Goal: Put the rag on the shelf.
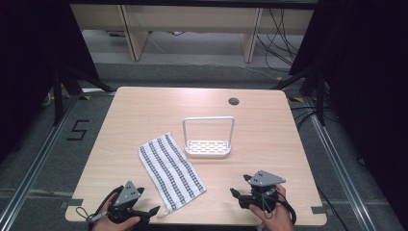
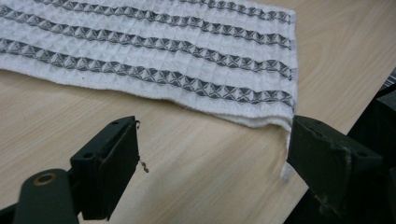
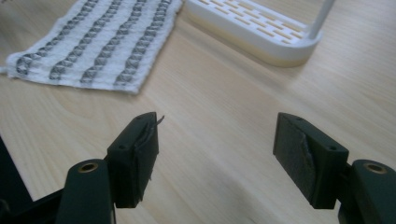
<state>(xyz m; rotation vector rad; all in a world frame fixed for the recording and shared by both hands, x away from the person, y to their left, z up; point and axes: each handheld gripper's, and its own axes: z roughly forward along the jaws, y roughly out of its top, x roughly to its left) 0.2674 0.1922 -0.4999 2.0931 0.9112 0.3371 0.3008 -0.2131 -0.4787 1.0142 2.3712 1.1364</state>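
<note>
A folded white towel with dark striped bands lies flat on the wooden table, slanting from the middle toward the front edge. Behind it to the right stands a white slotted rack with a tall hoop handle. My left gripper sits open at the front edge, just left of the towel's near corner; the towel lies ahead of its jaws. My right gripper is open near the front right, pointing left toward the towel and the rack. Nothing is between either pair of jaws.
A round cable hole sits near the table's far right edge. Beyond the table are wooden furniture legs and loose cables on the floor. Dark curtains stand at both sides.
</note>
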